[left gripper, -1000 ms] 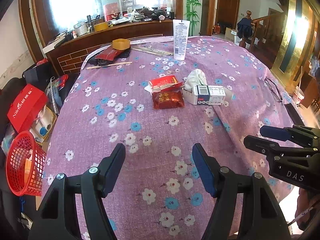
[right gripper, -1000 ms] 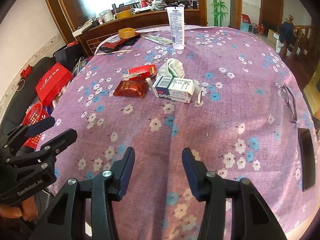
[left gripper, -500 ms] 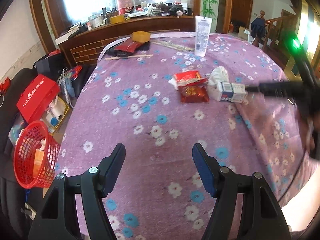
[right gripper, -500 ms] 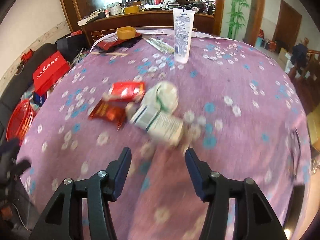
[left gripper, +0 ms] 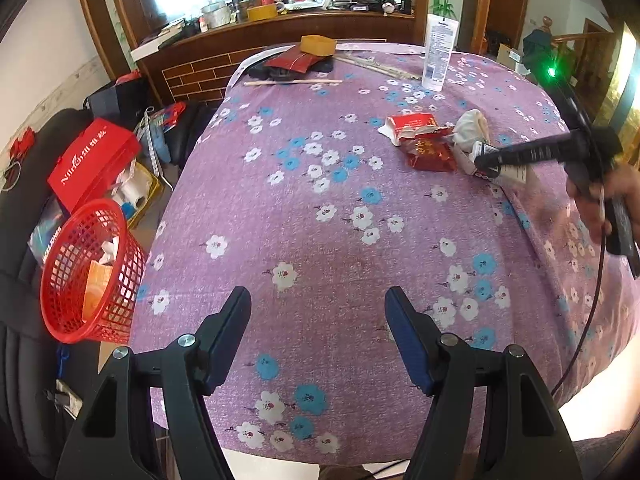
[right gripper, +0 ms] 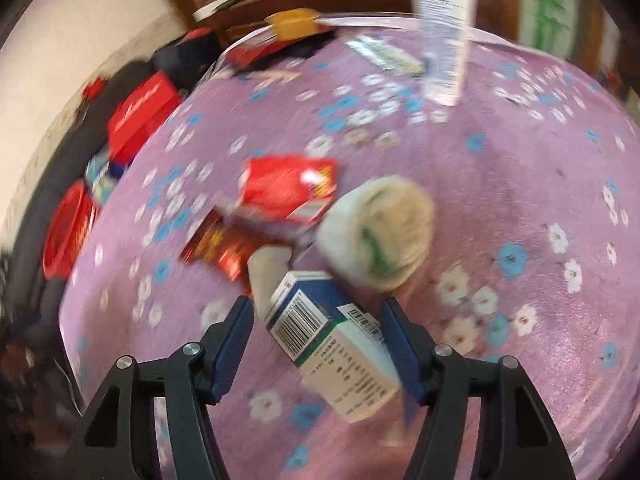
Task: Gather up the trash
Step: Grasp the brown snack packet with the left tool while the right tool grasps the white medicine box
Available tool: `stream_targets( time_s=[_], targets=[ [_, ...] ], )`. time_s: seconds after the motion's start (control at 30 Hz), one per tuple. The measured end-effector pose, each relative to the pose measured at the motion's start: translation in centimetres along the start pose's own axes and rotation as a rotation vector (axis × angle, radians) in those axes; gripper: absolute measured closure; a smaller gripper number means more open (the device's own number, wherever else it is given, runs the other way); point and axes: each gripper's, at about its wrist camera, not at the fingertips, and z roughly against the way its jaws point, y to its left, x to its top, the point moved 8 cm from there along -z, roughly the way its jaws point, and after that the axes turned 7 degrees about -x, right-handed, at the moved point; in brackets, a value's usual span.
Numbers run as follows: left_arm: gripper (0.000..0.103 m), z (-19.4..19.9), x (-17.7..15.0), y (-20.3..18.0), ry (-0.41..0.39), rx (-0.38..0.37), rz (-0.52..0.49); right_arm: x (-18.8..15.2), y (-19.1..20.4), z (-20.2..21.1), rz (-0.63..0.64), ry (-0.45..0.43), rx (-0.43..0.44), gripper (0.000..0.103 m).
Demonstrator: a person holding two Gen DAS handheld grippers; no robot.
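Note:
A pile of trash lies on the purple flowered tablecloth (left gripper: 320, 220): a white and blue carton (right gripper: 332, 340), a crumpled white bag (right gripper: 380, 228), a red torn packet (right gripper: 288, 184) and a dark red foil wrapper (right gripper: 216, 248). My right gripper (right gripper: 316, 316) is open with the carton lying between its fingers. In the left wrist view it (left gripper: 500, 160) reaches over the carton (left gripper: 508, 172), beside the wrapper (left gripper: 430, 152). My left gripper (left gripper: 318, 312) is open and empty above the near cloth. A red mesh basket (left gripper: 90, 276) stands off the table's left edge.
A tall white tube (left gripper: 438, 56) stands upright at the table's far side. A yellow tape roll (left gripper: 318, 45), a red packet and a wooden stick (left gripper: 292, 82) lie at the far edge. A red box (left gripper: 94, 160) and clutter sit on the floor left.
My right gripper has moved forward to the trash pile and now straddles the carton. My left gripper's view has swung left, bringing the red basket closer.

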Motion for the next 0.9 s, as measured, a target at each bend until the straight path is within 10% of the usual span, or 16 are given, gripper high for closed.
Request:
stream_targets(
  time_s=[0.17,0.57,0.9],
  targets=[
    [0.035,-0.7,1.2,-1.4,0.011,-0.04,-0.038,-1.9,0.4,-1.2,0.061,0.051,-0.144,0.061],
    [0.035,-7.7,9.0,-6.7,0.071,-0.308,-0.041,-7.5,-0.3,8.5,-0.282,-0.132,-0.024,0.061],
    [0.036,-16.4,14.0,-7.0,0.106,-0.345,0.065,-13.4,-1.0,12.2,-0.407,-0.13,-0.056,0.061]
  ],
)
